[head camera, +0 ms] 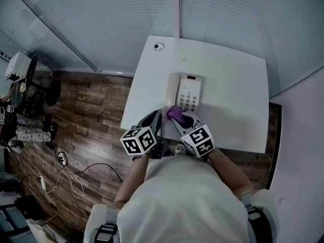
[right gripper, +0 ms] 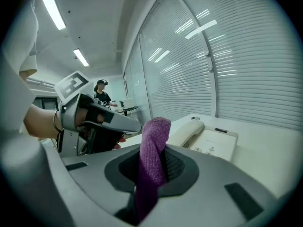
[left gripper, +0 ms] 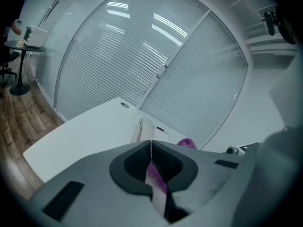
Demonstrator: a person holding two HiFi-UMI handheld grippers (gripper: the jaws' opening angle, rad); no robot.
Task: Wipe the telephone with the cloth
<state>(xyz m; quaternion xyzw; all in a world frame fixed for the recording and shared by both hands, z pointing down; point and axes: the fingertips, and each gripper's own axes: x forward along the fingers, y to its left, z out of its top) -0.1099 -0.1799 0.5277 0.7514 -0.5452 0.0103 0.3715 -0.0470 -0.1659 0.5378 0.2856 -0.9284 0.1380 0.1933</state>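
Room: a glass wall (head camera: 101, 24) with closed blinds runs behind the desk, and wood-plank floor (head camera: 96, 115) shows to its left.
Table (head camera: 243, 85): white and rectangular, pushed up to the glass wall, with a small round grommet (head camera: 159, 46) near its far left corner.
Person: seen from above in a pale top (head camera: 182, 201), close to the table's near edge, with one gripper in each hand.
Background: a second person (right gripper: 101, 94) stands far off by another desk, seen in the right gripper view.
Floor clutter: a pale cable (head camera: 76, 178) loops across the planks to the left of the person.
Telephone (head camera: 188, 92): a white desk set lying flat on the table, near the front edge and left of centre. Its handset is in the cradle on the left and its keypad faces up.
Right gripper (head camera: 181, 120): held just in front of the telephone's near end, with its jaws clamped on the cloth.
Left gripper (head camera: 156, 116): just beside the right gripper at the table's near edge, with its jaws pressed together. A sliver of purple shows low in the slit behind the pads, and I cannot tell whether it is pinched there.
Cloth (right gripper: 154, 145): purple knit, gathered into a narrow roll that stands up out of the right gripper's jaws. Its top is rounded over, and it sits between the two grippers at the telephone's near end. Whether it touches the telephone cannot be made out.
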